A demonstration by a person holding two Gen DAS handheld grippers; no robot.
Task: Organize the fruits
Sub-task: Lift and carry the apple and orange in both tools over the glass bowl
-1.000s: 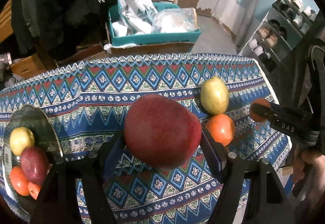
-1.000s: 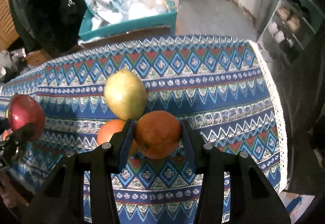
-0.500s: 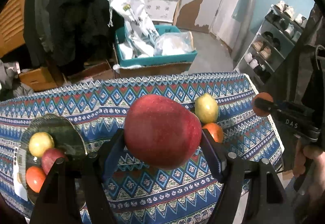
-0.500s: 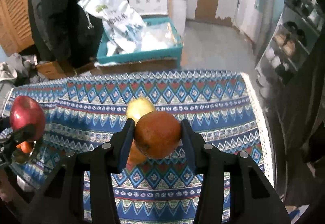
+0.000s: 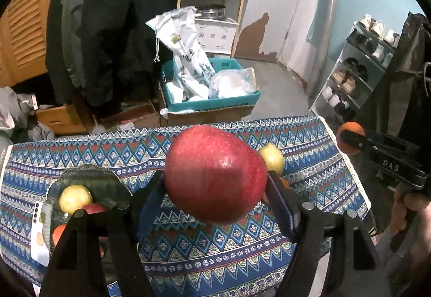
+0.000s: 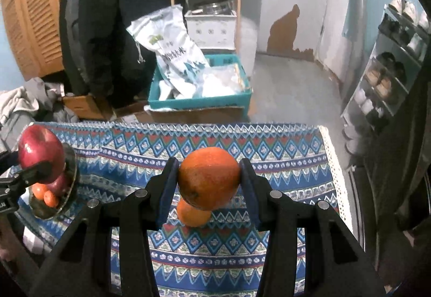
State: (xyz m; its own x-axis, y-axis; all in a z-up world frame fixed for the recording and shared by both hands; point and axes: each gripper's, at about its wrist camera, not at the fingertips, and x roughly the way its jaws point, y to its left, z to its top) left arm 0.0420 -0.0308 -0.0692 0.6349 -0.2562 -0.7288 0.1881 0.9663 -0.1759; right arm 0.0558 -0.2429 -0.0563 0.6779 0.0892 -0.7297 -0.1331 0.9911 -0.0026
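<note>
Clamping a red apple [image 5: 215, 175] above the patterned desk [image 5: 188, 251], the left tongs [image 5: 215, 205] fill the left wrist view; a plate [image 5: 107, 184] of fruit lies lower left, a yellow fruit [image 5: 273, 159] behind the apple. From the right wrist, the right tongs [image 6: 208, 184] grip an orange [image 6: 208, 178] above the desk, over a second orange [image 6: 192, 215] lying there.

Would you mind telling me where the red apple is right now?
The red apple is clamped in the left gripper, lifted above the patterned tablecloth; in the right wrist view it shows at far left, above the fruit plate.
</note>
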